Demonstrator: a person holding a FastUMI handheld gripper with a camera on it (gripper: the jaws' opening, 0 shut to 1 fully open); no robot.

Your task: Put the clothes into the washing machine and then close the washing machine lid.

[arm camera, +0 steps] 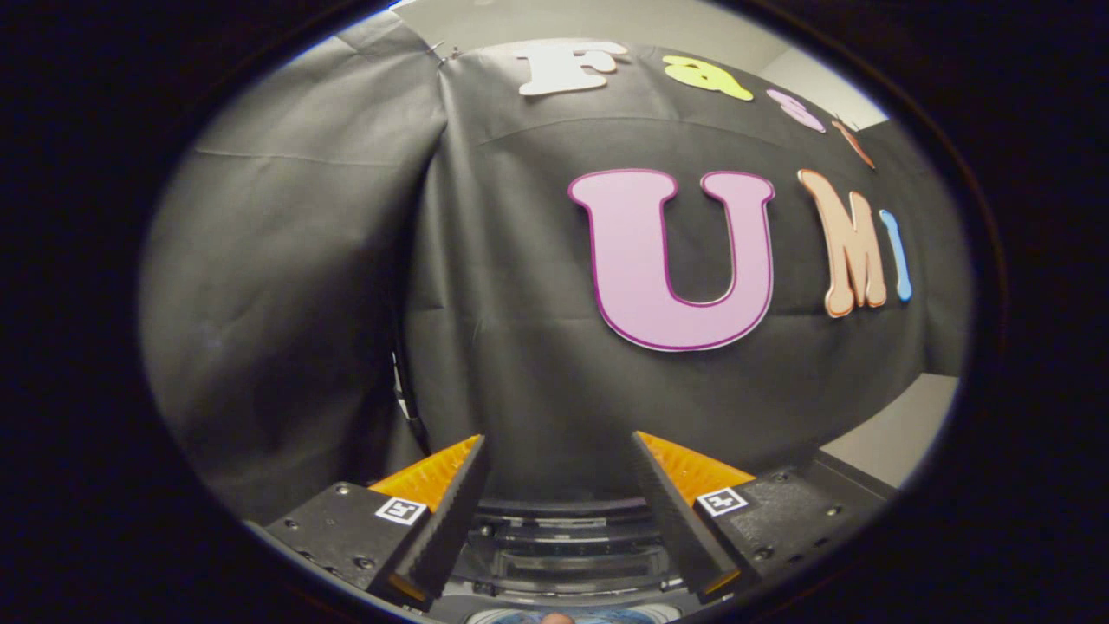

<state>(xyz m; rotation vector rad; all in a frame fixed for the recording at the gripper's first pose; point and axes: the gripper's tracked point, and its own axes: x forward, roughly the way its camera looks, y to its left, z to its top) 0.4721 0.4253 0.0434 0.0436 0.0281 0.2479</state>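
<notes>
Gripper view, looking forward along the two fingers toward the booth's wall. The gripper (559,446) stands released: its two ribbed fingers (450,511) are spread wide apart, with nothing held between them and neither pad touching anything. Each finger mount carries a small square black-and-white marker (401,510) on its upper face. Beyond the fingertips hangs the black cloth wall (520,347), which falls in two draped panels that meet at a vertical fold just ahead of the left finger; a narrow gap shows at the foot of that fold. Between the fingers and below them lies a dark curved structure (563,555) with stacked ridges, which may be part of the washing machine's top or of the gripper's own body; which of the two cannot be told. At the very bottom, between the finger bases, a thin sliver of bluish surface (598,616) shows, too small to identify. To the right of the right finger, past the lower hem of the cloth, a pale flat surface (901,429) meets the wall. A strip of light grey room wall (814,82) shows above the cloth. No clothes can be made out ahead of the fingers.
</notes>
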